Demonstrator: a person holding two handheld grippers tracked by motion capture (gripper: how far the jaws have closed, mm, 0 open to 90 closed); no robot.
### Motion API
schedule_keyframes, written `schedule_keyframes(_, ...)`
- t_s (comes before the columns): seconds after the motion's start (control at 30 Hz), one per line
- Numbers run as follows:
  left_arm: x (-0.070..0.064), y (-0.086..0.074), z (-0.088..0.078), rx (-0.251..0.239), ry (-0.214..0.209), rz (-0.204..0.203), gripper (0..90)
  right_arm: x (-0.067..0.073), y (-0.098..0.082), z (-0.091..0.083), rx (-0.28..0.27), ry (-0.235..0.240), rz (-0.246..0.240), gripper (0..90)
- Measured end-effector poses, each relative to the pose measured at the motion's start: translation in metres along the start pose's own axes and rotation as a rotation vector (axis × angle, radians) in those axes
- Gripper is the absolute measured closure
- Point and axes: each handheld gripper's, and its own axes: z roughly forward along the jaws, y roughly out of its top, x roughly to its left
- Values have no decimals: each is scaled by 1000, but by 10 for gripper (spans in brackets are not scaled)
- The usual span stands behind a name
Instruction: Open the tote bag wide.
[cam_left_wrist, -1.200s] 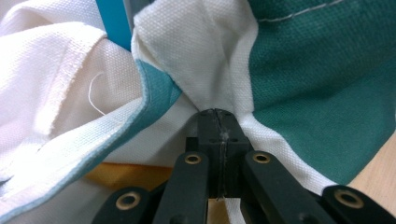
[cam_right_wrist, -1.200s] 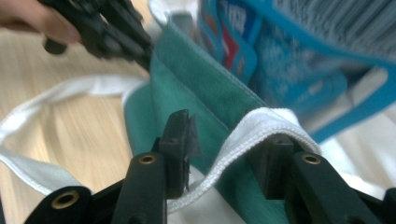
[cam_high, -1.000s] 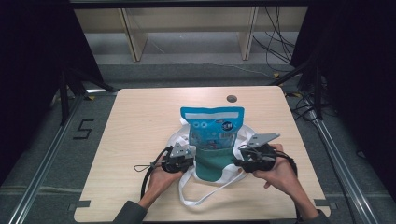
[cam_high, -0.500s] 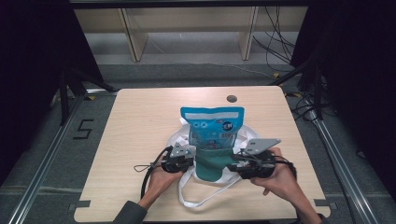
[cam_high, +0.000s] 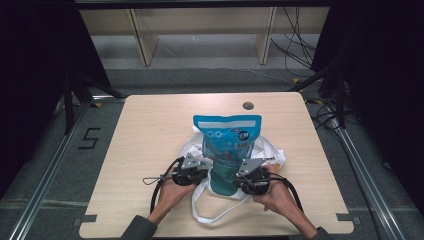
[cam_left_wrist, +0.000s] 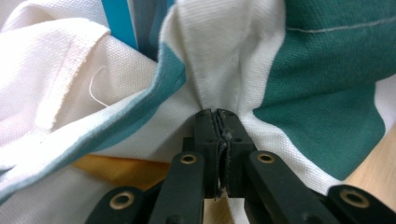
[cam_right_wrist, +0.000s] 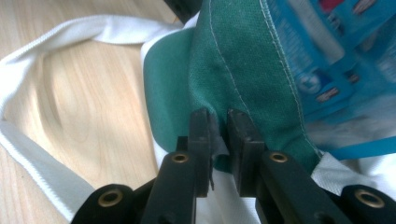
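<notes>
Tote bag (cam_high: 222, 177), white and green cloth, lies near the front middle of the worktop (cam_high: 150, 130) in the high view, a blue pouch (cam_high: 227, 137) sticking out of its mouth; the left gripper (cam_high: 189, 172) and right gripper (cam_high: 252, 179) flank it. Left gripper view: jaws pinched tight on a fold of the bag. Right gripper view: jaws nearly closed, clamping the green hem, white handle (cam_right_wrist: 32, 135) looping over wood

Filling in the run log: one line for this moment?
left gripper: shut on tote bag | right gripper: shut on tote bag's green edge | blue pouch: partly in bag | table: bag rests
</notes>
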Motion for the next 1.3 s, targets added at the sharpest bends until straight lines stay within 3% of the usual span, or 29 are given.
schedule_keyframes(0.07, 0, 0, -2, 3, -1, -4, 849, 0, -5, 10, 21, -3, 16, 817)
schedule_keyframes(0.1, 1, 0, -5, 8, 0, -1, 836, -4, -9, 18, 51, -30, -13, 817)
schedule_keyframes(0.13, 1, 0, -8, 10, 0, 0, 816, -3, -12, 26, 37, -13, 18, 818)
schedule_keyframes(0.2, -1, -1, -16, 10, -6, 0, 796, -4, -10, 25, 42, -9, 28, 818)
schedule_keyframes(0.23, -5, -2, -22, -1, -15, 4, 796, -4, -10, 24, 33, 18, 25, 817)
schedule_keyframes(0.3, -9, -1, -31, -7, -28, 15, 795, -3, -11, 25, 26, 12, 38, 817)
schedule_keyframes(0.33, -16, 2, -43, -54, -28, 14, 791, -2, -11, 25, 27, 14, 36, 816)
schedule_keyframes(0.37, -16, 2, -43, -54, -28, 14, 794, -2, -11, 25, 27, 14, 36, 816)
schedule_keyframes(0.43, -25, 12, -58, -116, -42, 21, 806, -2, -11, 25, 19, 5, 29, 814)
schedule_keyframes(0.5, -32, 25, -62, -142, -36, 59, 813, -3, -12, 25, 14, 4, 25, 813)
schedule_keyframes(0.6, -40, 38, -53, -160, -49, 49, 833, -2, -12, 25, 9, -4, 24, 812)
schedule_keyframes(0.67, -41, 46, -43, -154, -44, 82, 854, 0, -12, 24, 19, 3, 47, 811)
schedule_keyframes(0.8, -41, 52, -21, -166, -56, 22, 877, -1, -12, 24, 10, -5, 37, 810)
schedule_keyframes(0.83, -39, 52, -17, -158, -57, 46, 883, -1, -13, 24, 8, -5, 30, 810)
schedule_keyframes(0.97, -42, 41, -9, -104, -83, 24, 894, -2, -14, 24, -5, -1, 30, 801)
schedule_keyframes(1.07, -46, 20, -7, -32, -80, 78, 895, -3, -15, 21, -29, 27, 60, 792)
schedule_keyframes(1.13, -46, 9, -4, -12, -89, 31, 895, -6, -14, 15, -55, 65, 94, 812)
schedule_keyframes(1.17, -47, 4, -3, -25, -86, 20, 895, -8, -14, 10, -62, 81, 102, 816)
schedule_keyframes(1.23, -48, 0, -2, -14, -80, 33, 896, -12, -12, -2, -120, 88, 126, 813)
schedule_keyframes(1.27, -48, -2, 0, -9, -52, 54, 896, -16, -11, -12, -139, 92, 118, 812)
schedule_keyframes(1.3, -51, -2, 2, -21, -53, 54, 896, -21, -10, -23, -194, 69, 132, 817)
